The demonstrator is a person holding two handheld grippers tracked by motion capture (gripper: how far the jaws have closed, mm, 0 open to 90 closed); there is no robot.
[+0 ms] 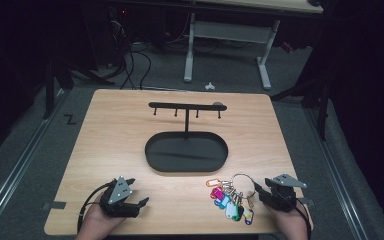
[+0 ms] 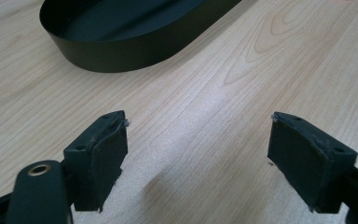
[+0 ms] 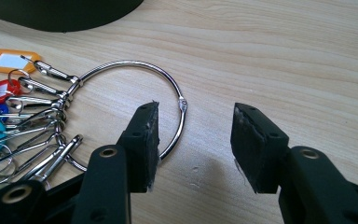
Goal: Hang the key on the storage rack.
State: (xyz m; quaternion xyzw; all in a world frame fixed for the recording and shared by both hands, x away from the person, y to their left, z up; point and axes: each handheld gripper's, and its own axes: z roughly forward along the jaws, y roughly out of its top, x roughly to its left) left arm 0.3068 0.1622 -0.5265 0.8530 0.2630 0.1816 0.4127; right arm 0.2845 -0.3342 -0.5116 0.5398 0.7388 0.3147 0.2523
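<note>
Both of my grippers rest low on the tabletop (image 1: 130,130): left gripper (image 2: 198,154) gaping wide over bare wood, right gripper (image 3: 195,140) open with one jaw over the key ring (image 3: 135,93), whose coloured tags (image 1: 230,202) lie just before the black tray (image 1: 152,162)

The high view looks forward and down from above the person's side, taking in the whole desk (image 1: 130,130) and the floor beyond. The left gripper view sits low and close over the desk (image 2: 205,93), facing along its hand-held gripper (image 2: 198,154) toward the black oval tray (image 2: 121,51). The right gripper view is just as near, facing along its own hand-held gripper (image 3: 196,140) at the key ring (image 3: 168,88). All three views share the tray's wall (image 1: 152,162) (image 3: 60,21); the high and right gripper views share the key ring (image 1: 243,176).
</note>
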